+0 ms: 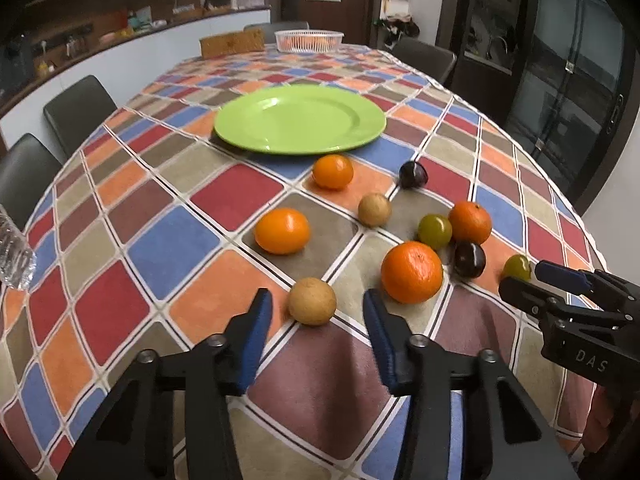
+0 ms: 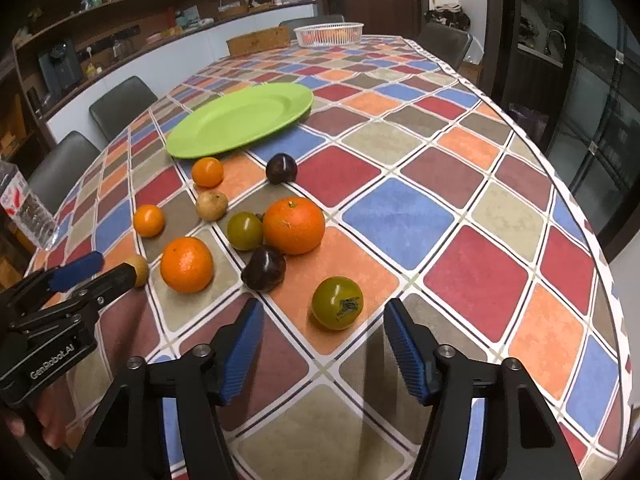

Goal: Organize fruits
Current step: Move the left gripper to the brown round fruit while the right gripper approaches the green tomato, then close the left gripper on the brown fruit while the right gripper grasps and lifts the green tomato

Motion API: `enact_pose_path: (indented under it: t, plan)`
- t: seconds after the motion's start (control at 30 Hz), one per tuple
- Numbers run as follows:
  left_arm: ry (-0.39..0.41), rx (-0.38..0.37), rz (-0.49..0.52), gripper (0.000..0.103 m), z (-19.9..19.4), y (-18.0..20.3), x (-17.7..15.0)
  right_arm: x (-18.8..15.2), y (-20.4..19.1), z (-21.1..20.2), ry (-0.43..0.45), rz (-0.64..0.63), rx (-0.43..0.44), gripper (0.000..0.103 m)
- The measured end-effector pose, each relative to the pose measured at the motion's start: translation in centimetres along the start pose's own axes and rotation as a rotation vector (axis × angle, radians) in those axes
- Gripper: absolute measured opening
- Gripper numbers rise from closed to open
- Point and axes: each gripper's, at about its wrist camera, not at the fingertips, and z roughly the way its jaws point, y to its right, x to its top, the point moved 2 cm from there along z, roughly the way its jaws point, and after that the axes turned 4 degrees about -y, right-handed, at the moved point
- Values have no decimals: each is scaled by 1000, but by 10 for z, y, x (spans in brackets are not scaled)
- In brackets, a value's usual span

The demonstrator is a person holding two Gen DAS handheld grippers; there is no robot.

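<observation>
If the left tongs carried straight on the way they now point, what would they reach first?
Most likely the small tan fruit, which sits just ahead of the open left tongs, centred between the blue pads but untouched. The orange lies off to the side, probably outside the line.

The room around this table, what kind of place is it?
Most likely a home dining room. A long table with a checked tablecloth has dark chairs around it, and cluttered shelves run above a counter along the wall.
</observation>
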Motion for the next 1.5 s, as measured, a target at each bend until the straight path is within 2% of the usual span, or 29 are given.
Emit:
enact_pose_path:
  t: [0.13,0.23,0.5,0.77,1.07,1.3,1.5]
  plan:
    - [-30,-9,-5,33,9,-1,2,2,2,6,-18,0,-3,56]
    - [-52,-14,-16,29,14,-4,3,4,3,12,-42,-2,-18,48]
    - [-49,-22,-2,28,15,-2,4,6,2,15,-51,-15,-20,30]
    - [-18,-39,4,28,4,1,5,6,0,6,-31,-27,8,30]
    - [50,-37,17,28,-20,3,9,10,-21,-19,40,-93,67,30]
    - [114,-4,51,28,-34,1,25,30,-35,-34,107,-131,123,30]
    - [146,-16,54,28,-40,-7,44,52,-45,-40,153,-163,144,30]
